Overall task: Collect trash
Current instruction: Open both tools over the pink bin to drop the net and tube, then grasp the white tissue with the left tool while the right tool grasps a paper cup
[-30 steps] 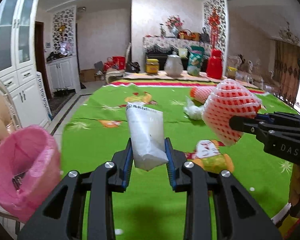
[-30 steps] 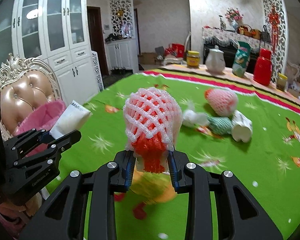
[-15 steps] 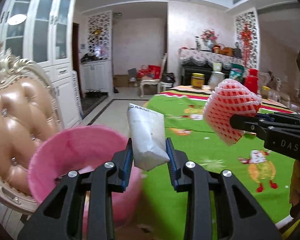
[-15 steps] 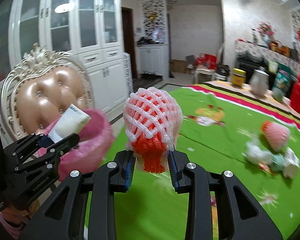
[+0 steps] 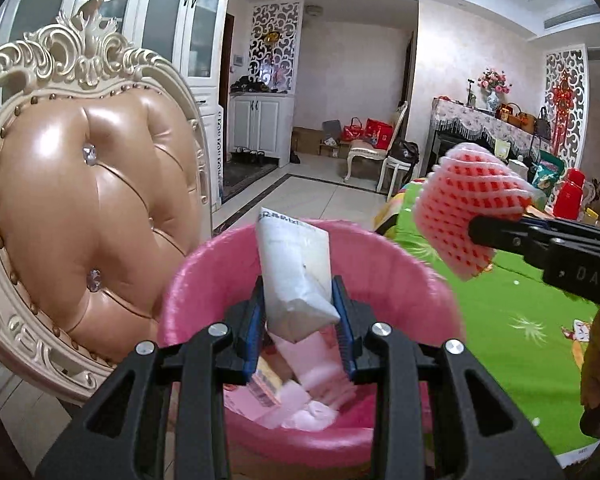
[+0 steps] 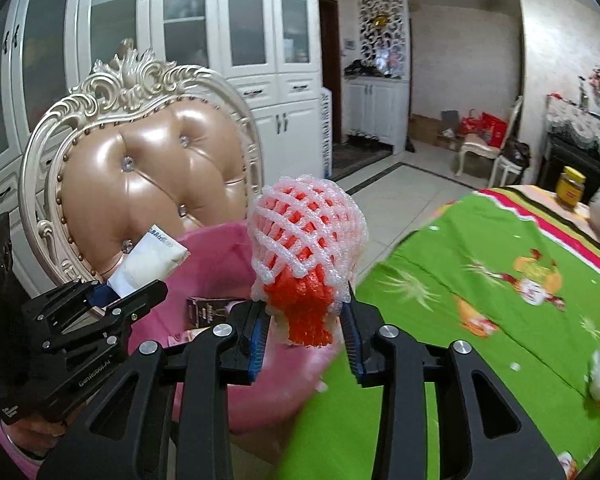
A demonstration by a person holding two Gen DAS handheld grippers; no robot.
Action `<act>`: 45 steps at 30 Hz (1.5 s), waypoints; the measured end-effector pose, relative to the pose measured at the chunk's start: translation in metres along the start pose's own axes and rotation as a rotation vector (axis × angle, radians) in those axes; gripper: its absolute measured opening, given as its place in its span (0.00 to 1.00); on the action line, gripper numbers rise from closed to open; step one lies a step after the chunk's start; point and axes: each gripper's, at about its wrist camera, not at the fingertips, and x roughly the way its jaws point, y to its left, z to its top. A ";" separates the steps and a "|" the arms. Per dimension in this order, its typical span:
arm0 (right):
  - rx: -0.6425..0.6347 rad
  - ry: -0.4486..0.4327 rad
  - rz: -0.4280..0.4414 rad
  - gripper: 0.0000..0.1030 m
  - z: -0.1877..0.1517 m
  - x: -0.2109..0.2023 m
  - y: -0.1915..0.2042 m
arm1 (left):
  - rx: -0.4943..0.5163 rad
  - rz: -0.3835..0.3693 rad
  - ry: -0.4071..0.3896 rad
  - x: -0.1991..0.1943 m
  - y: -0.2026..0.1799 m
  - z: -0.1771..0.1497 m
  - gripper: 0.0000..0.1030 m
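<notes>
Below our left gripper (image 5: 299, 316) sat the pink bin (image 5: 400, 264), holding pink foam scraps (image 5: 320, 372), a printed carton piece and white wrapping. Between the left fingers (image 5: 256, 312) stood a white packet (image 5: 296, 268), its long axis running up and away from the fingers, printed end uppermost, folded end hanging over the bin's mouth. The blue pads still flanked it closely, though the fingers had just eased apart.

Our right gripper (image 6: 306, 332) held an orange-and-white foam net (image 6: 306, 240), domed end up, the orange bunched tail down between its fingers (image 6: 258, 332); these had just begun spreading, and a gap showed beside the right pad.

The left view alone showed the bin's contents. The right view alone showed a dark little box (image 6: 200, 312) inside, and the net sitting over the rim, with the green worktop (image 6: 480, 300) to the fingers' right. A tufted chair (image 5: 84, 208) stood behind the bin.
</notes>
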 end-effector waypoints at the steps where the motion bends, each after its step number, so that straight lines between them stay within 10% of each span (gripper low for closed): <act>1: 0.003 0.005 0.013 0.38 0.002 0.007 0.002 | 0.002 0.005 0.003 0.003 0.001 -0.001 0.31; 5: 0.026 0.019 0.046 0.78 0.006 0.027 0.001 | -0.026 0.050 0.009 0.012 0.019 0.003 0.57; 7: 0.047 0.001 0.055 0.78 0.005 0.023 -0.005 | -0.055 0.078 -0.029 0.006 0.026 0.004 0.76; 15: 0.072 -0.006 -0.040 0.78 -0.014 -0.018 -0.043 | -0.013 0.104 -0.051 -0.003 0.003 0.003 0.95; 33: 0.346 0.022 -0.431 0.82 -0.131 -0.159 -0.222 | 0.318 -0.341 0.050 0.002 -0.253 -0.011 0.95; 45: 0.587 0.040 -0.599 0.82 -0.178 -0.191 -0.363 | 0.465 -0.450 0.179 0.063 -0.398 -0.020 0.95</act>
